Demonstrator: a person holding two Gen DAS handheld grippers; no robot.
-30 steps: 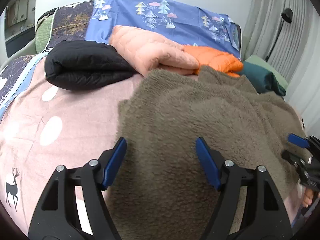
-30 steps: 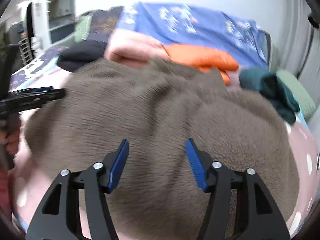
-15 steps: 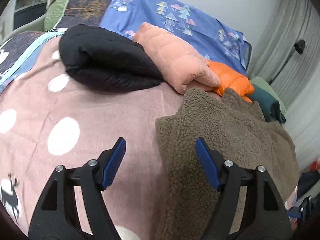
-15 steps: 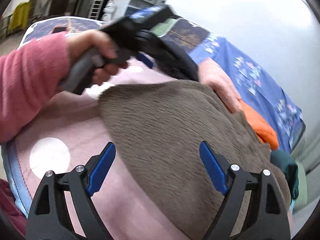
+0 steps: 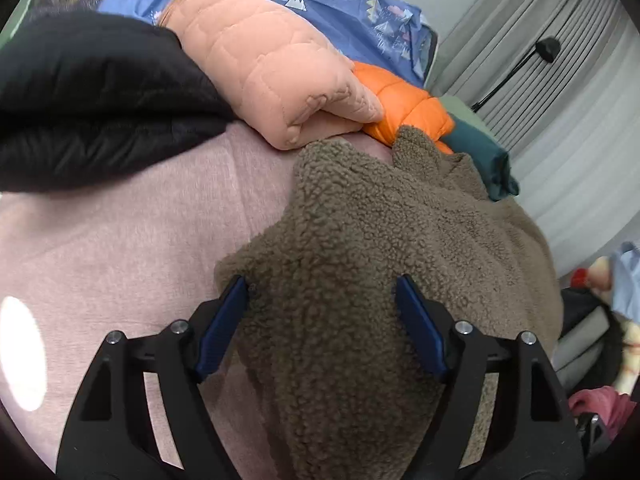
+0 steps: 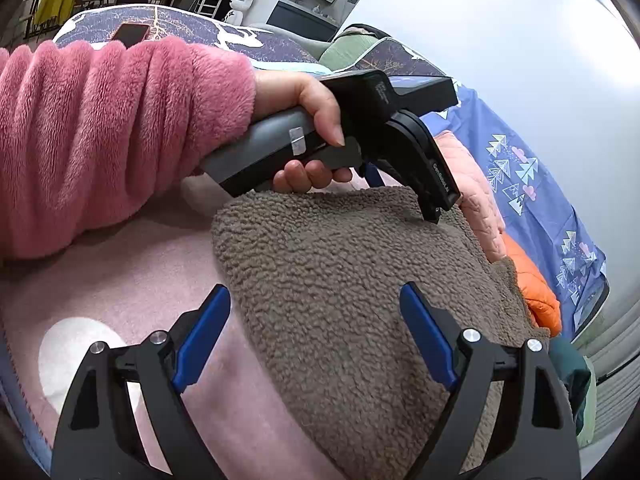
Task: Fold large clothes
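The brown fleece garment (image 5: 380, 248) lies bunched on the pink bed sheet (image 5: 120, 248), its left edge bordering bare sheet. The left gripper (image 5: 320, 320) and right gripper (image 6: 316, 336) hold fingers wide over its curly pile.

The fleece (image 5: 380, 264) runs off the bottom of both frames, its lower part behind the tongs' arms. In the right wrist view the left tongs (image 6: 434, 212) press into the fleece, tips hidden. The black jacket (image 5: 92, 96) is cut by the left edge. Blurred clutter sits at lower right.
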